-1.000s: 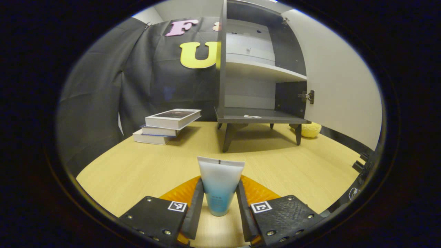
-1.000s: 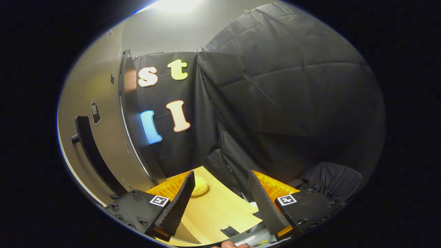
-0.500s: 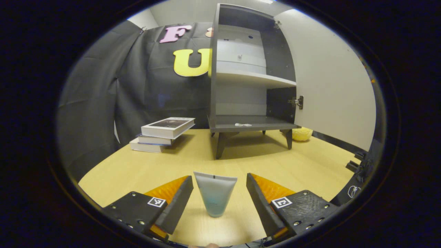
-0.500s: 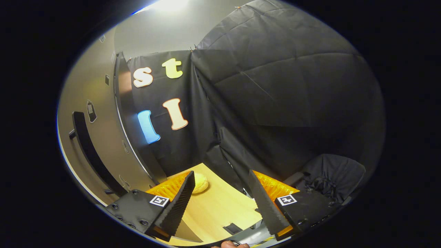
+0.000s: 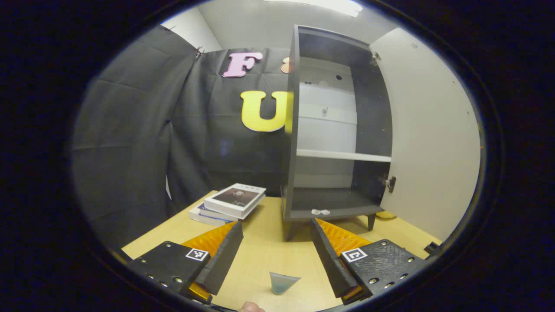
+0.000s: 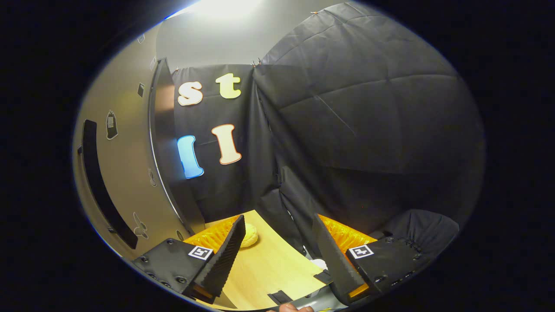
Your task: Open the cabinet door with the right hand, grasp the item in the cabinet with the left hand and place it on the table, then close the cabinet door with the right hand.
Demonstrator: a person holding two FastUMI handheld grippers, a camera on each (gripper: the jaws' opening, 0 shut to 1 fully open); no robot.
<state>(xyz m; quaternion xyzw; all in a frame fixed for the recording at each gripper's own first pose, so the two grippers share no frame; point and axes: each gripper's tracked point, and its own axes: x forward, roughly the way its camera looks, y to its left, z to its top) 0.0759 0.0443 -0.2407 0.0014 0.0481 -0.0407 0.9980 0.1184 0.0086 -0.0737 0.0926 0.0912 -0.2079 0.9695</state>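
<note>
A white-and-blue tube (image 5: pixel 282 282) stands upright on the wooden table (image 5: pixel 269 251), low in the left gripper view. My left gripper (image 5: pixel 277 253) is open, raised above and behind the tube, with nothing between its fingers. The dark cabinet (image 5: pixel 334 143) stands at the back with its pale door (image 5: pixel 429 143) swung wide open to the right. In the right gripper view my right gripper (image 6: pixel 279 247) is open and empty. The door's outer face (image 6: pixel 125 173) with its long black handle (image 6: pixel 102 186) lies to its left.
A stack of books (image 5: pixel 232 203) lies on the table left of the cabinet. A small white item (image 5: pixel 320 212) rests on the cabinet's bottom shelf. A yellow soft object (image 6: pixel 250 236) sits on the table beyond the door. Black cloth walls close off the booth.
My left gripper went from shut on the tube to open, then pulled back and up, leaving the tube standing on the table. The right gripper barely shifted beside the door.
</note>
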